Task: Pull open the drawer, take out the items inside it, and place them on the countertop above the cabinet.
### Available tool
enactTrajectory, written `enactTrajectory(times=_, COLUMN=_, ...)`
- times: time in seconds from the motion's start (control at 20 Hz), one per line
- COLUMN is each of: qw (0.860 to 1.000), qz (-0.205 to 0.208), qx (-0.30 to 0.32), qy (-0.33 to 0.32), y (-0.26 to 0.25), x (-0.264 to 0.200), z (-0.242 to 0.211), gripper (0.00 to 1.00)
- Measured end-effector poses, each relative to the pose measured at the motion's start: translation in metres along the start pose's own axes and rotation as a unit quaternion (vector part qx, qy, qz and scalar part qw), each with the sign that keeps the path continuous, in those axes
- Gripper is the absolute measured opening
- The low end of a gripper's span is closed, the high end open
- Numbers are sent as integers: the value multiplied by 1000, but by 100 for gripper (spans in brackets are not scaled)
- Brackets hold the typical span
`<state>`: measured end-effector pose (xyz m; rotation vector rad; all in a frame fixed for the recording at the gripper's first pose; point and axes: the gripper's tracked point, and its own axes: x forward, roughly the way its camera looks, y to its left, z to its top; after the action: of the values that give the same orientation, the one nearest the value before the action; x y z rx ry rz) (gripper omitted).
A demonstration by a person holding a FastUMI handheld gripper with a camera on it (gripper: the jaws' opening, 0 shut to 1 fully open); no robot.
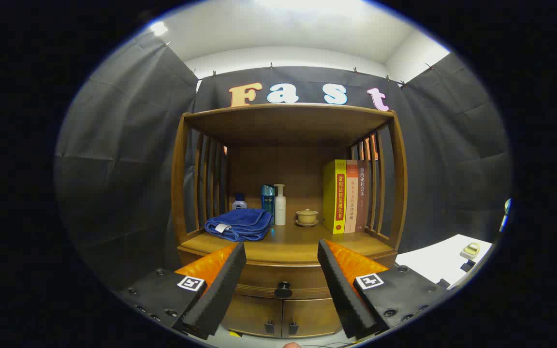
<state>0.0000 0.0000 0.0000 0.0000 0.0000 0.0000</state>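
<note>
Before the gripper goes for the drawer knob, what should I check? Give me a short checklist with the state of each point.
1. Jaws of the gripper open wide enough for the knob: ok.
2. Knob between the fingers, just ahead: ok.
3. Drawer shut, so the pull is not yet done: ok.
4. Free spot on the countertop in front of the towel, cup and books: ok.
5. What lies inside the drawer: cannot tell.
</note>
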Motion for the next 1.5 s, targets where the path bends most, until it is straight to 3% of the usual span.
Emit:
enactTrajectory(times=1.1, qw=1000, qz=-14, qx=9, qy=9, y=-4, x=16, z=-10, gripper=98)
enactTrajectory(times=1.5, qw=996, qz=-16, qx=16, qy=87, y=-7, x=41, z=-94, gripper=98)
